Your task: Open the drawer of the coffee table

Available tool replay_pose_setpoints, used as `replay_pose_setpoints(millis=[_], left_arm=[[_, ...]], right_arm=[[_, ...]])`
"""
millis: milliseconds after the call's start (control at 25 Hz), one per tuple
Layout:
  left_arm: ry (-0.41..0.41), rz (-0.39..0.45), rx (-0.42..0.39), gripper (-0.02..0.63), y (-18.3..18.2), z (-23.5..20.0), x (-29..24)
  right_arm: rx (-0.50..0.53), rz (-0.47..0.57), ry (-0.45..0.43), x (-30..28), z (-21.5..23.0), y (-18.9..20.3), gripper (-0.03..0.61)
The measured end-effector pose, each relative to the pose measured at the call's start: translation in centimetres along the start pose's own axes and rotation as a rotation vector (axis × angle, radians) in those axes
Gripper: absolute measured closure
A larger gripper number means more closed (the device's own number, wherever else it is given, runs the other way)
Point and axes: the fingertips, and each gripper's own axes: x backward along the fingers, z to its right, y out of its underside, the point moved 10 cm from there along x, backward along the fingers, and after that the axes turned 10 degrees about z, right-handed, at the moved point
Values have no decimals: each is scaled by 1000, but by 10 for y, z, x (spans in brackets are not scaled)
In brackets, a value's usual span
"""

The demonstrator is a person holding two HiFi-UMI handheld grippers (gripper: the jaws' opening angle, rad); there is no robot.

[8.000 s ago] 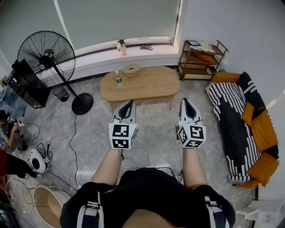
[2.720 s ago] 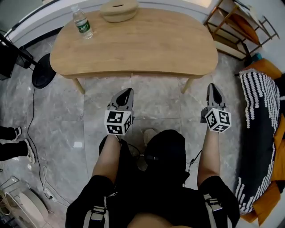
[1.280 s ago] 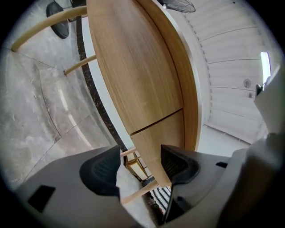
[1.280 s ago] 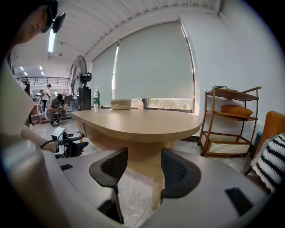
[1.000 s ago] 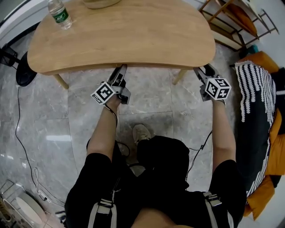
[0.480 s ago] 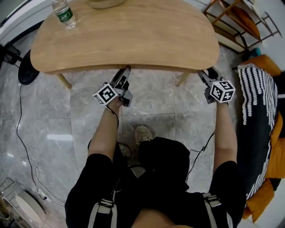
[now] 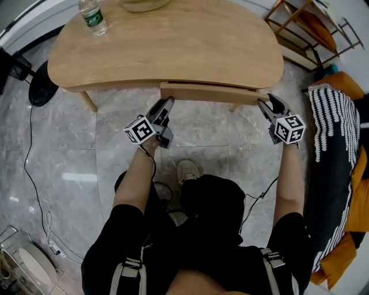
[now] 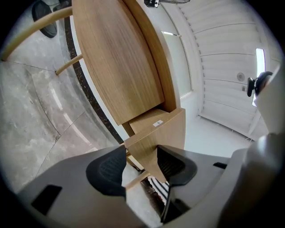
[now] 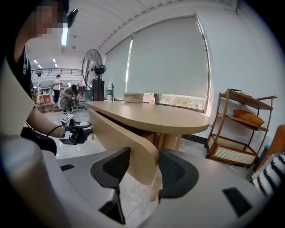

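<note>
The light wooden coffee table (image 7: 173,40) stands in front of me, and its drawer (image 7: 207,93) sticks out a little from under the near edge. My left gripper (image 7: 166,103) holds the left end of the drawer front. In the left gripper view the panel's corner (image 8: 160,133) sits between the pads of that gripper (image 8: 141,162). My right gripper (image 7: 264,103) is at the drawer's right end, its jaws closing. In the right gripper view the curved drawer front (image 9: 120,133) is pinched between the pads of this gripper (image 9: 144,171).
A water bottle (image 7: 92,16) and a wooden bowl (image 7: 144,4) stand on the far side of the tabletop. A fan base (image 7: 40,92) is on the floor at the left. A striped and orange sofa (image 7: 334,144) and a wooden shelf (image 7: 305,29) are at the right. My shoe (image 7: 187,171) is below the drawer.
The drawer front has come out from under the table edge toward me. Both grippers have drawn back toward me with it.
</note>
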Motion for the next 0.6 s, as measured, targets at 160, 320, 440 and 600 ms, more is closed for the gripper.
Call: replay_pose_setpoints(millis=[160, 320, 440, 600], left_arm=[[-14, -44, -3, 388, 9, 12, 26], [-26, -79, -18, 390, 16, 26, 48], [-38, -93, -29, 388, 19, 32, 62], [-34, -130, -50, 388, 24, 43, 77]], right_arm=[[22, -19, -4, 23, -17, 4, 357], [30, -19, -5, 45, -33, 9, 357], [41, -19, 3, 60, -46, 12, 359], [35, -3, 32, 74, -58, 17, 356]])
